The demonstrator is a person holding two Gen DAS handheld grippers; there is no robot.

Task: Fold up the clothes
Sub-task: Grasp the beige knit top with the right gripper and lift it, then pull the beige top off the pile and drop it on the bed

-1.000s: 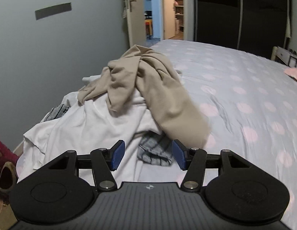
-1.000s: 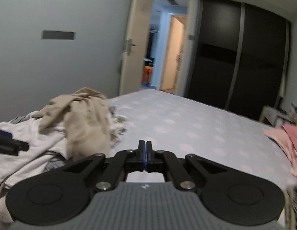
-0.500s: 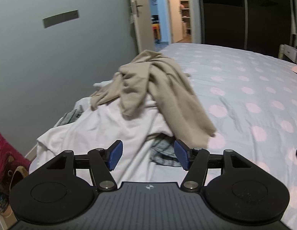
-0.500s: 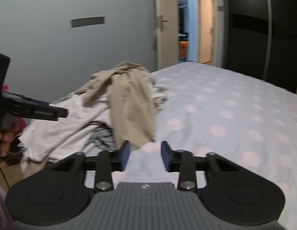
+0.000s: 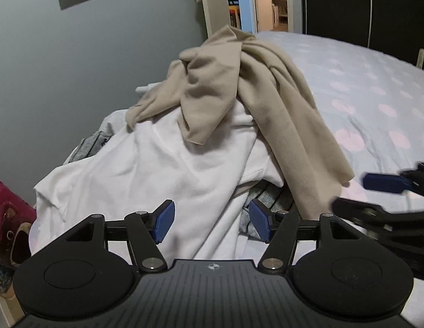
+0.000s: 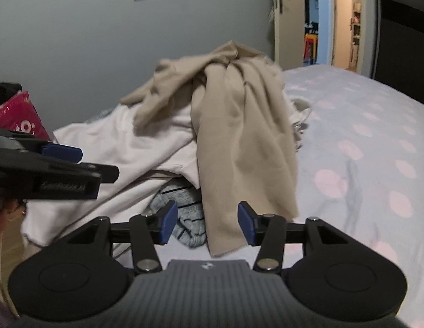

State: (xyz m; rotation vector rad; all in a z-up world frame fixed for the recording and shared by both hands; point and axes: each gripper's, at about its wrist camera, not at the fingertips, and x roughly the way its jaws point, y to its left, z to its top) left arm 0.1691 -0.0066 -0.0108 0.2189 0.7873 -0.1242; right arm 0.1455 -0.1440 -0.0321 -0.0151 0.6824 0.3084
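Your left tool (image 5: 212,220) is angled downward with its jaws apart and nothing between them. Your right tool (image 6: 206,222) is also tilted down, its jaws opening, empty.

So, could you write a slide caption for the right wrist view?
Right gripper, jaws opening and empty, faces a beige garment draped over white clothing on a dotted bed.

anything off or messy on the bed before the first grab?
Only the expected mess: clothes heaped unfolded at the bed's left edge. A beige garment is draped over a white one, with a striped grey piece bunched underneath. Nothing looks damaged or spilled.
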